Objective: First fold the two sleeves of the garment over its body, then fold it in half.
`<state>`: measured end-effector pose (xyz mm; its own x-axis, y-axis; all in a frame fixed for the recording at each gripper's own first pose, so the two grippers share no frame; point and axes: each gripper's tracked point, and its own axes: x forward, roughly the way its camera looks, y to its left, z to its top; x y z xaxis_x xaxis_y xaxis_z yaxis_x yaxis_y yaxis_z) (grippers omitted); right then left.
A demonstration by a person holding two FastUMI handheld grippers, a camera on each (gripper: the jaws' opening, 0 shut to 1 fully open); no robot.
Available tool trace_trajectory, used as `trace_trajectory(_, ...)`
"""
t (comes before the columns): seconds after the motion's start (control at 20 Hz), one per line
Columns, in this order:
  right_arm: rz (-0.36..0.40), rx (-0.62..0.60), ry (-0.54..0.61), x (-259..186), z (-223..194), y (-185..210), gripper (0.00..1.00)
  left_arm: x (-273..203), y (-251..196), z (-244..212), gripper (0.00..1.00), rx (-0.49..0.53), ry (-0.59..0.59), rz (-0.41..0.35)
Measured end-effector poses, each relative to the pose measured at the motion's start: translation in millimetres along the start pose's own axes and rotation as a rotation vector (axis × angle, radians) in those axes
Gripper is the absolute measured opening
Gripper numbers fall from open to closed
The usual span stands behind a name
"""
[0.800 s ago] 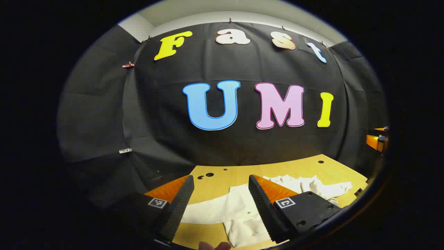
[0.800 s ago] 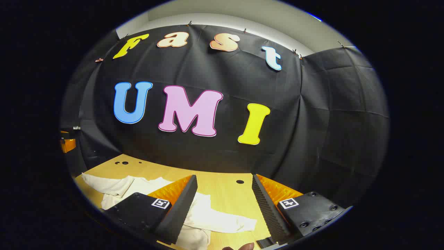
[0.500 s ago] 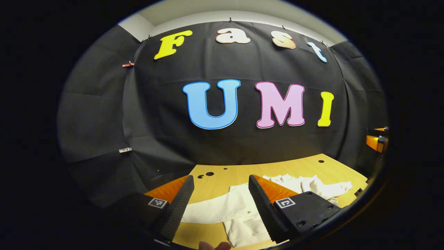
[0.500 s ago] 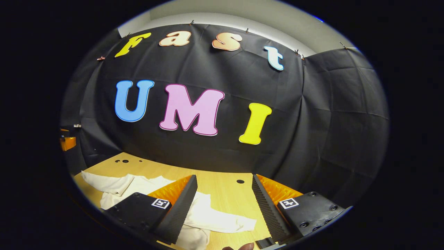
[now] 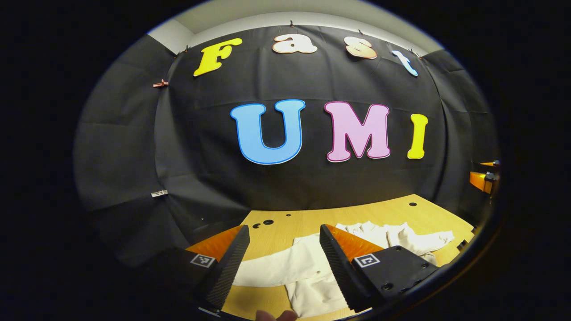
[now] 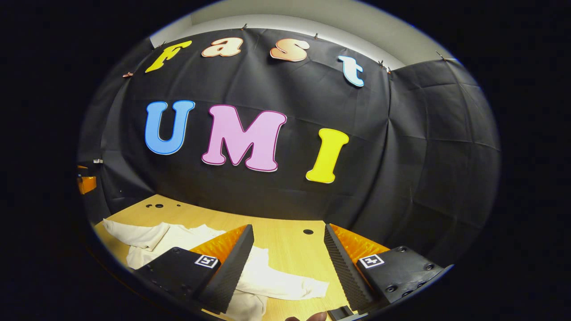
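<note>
Table: I see a light wooden tabletop (image 5: pixel 303 223) with small round holes near its far edge, set against the black cloth wall; in the right gripper view the same tabletop (image 6: pixel 285 238) runs back to that wall.

Garment: a cream-white long-sleeved cloth garment (image 5: pixel 312 285) lies flat and rumpled on the tabletop, both sleeves spread outward, neither folded over the body. In the right gripper view the garment (image 6: pixel 178 236) stretches from the left edge across to below my fingers.

Left sleeve: one sleeve (image 5: pixel 276 269) lies between and beyond my left fingers.

Right sleeve: the other sleeve (image 6: pixel 285 285) lies between my right fingers, its cuff end near the right one.

Left gripper: my black-and-orange two-finger left gripper (image 5: pixel 283 263) hangs above the garment, fingers spread wide, holding nothing.

Right gripper: my matching right gripper (image 6: pixel 290 263) hangs above the sleeve, fingers spread wide, holding nothing.

Fingertips: a bit of the person's fingertips (image 5: pixel 276 315) peeks in at the bottom edge.
</note>
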<state>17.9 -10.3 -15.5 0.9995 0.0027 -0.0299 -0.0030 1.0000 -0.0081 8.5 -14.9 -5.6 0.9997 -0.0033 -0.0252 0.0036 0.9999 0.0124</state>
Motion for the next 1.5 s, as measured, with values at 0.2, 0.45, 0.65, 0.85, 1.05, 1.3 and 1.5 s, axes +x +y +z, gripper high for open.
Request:
trace_trajectory(0.2,-0.021,0.006,0.096,14,-37,-18,0.97,4,-9,-3,0.97,0.010,0.013,0.006)
trace_trajectory(0.45,-0.042,0.032,0.295,34,-114,-47,0.97,11,-25,-11,0.97,0.021,0.040,0.011)
trace_trajectory(0.65,-0.062,0.056,0.464,48,-186,-68,0.97,17,-38,-14,0.97,0.018,0.066,0.036)
trace_trajectory(0.85,-0.069,0.083,0.596,66,-246,-82,0.97,25,-54,-20,0.97,0.012,0.101,0.056)
trace_trajectory(1.05,-0.061,0.115,0.695,85,-299,-88,0.97,30,-64,-24,0.97,0.002,0.130,0.096)
trace_trajectory(1.3,-0.056,0.182,0.799,91,-336,-92,0.96,30,-66,-30,0.98,0.022,0.159,0.143)
trace_trajectory(1.5,-0.039,0.211,0.869,93,-358,-86,0.89,29,-62,-32,0.99,0.040,0.169,0.158)
